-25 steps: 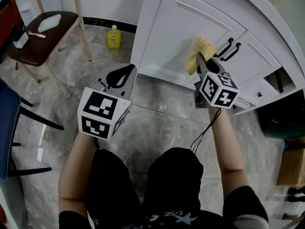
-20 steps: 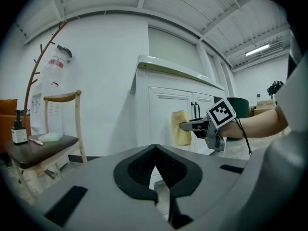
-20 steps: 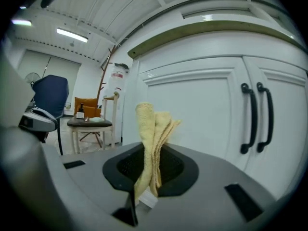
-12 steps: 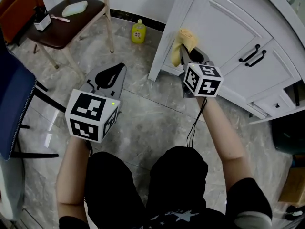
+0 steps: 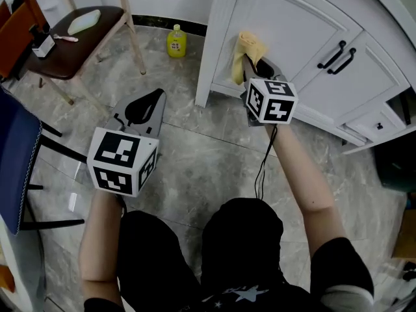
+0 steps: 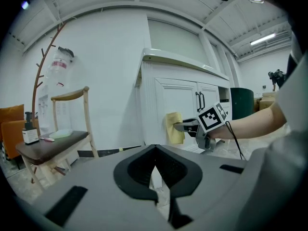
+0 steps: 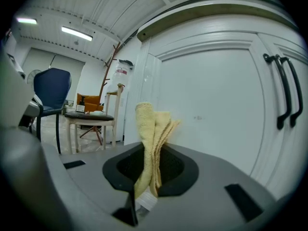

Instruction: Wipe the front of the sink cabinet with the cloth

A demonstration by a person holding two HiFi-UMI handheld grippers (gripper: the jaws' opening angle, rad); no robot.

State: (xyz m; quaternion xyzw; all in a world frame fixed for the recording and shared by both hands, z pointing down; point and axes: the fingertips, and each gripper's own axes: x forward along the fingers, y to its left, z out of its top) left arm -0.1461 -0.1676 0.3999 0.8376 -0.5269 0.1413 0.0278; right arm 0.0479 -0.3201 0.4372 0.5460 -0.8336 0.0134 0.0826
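Observation:
The white sink cabinet fills the upper right of the head view, with two black handles on its doors. My right gripper is shut on a folded yellow cloth, which is pressed against the left edge of the left door. In the right gripper view the cloth stands up from the jaws of that gripper, right in front of the door panel. My left gripper hovers over the floor, shut and empty. Its own view shows its shut gripper and the cloth ahead.
A yellow bottle stands on the floor by the cabinet's left corner. A wooden chair with small items on its seat is at the upper left, and a blue chair at the left edge. The floor is grey marble tile.
The right gripper has carried the cloth leftwards across the door, from beside the handles to the door's left edge. The left gripper has stayed over the floor.

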